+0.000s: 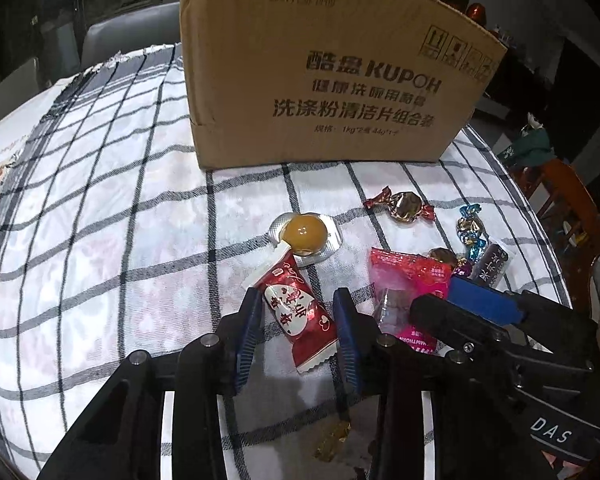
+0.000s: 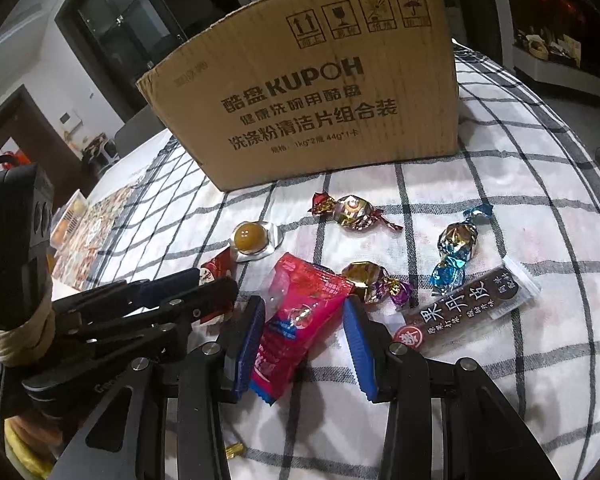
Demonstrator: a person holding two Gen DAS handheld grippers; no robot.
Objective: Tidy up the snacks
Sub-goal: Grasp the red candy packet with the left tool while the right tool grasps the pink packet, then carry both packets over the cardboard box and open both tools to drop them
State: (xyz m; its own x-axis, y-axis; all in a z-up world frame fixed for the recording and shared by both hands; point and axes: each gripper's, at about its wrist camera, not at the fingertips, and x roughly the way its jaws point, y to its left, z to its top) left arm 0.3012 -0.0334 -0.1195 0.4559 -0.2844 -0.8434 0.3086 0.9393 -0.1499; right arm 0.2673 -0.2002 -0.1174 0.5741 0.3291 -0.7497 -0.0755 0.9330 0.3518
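The left gripper (image 1: 296, 300) is pointing steeply downward, its blue-padded fingers (image 1: 249, 320) standing partly apart. The right gripper (image 2: 304, 312) is tilting down just beside it, fingers (image 2: 358, 336) likewise parted. Both are hanging low, side by side and nearly touching.

checked tablecloth (image 1: 100, 200) carries a cardboard box (image 1: 320, 80); wrapped sweets (image 2: 354, 210) lie scattered before it

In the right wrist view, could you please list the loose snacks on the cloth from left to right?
Round amber jelly cup → pink snack packet → gold candy with red twists → blue-twist candy → brown fruit-leather bar.
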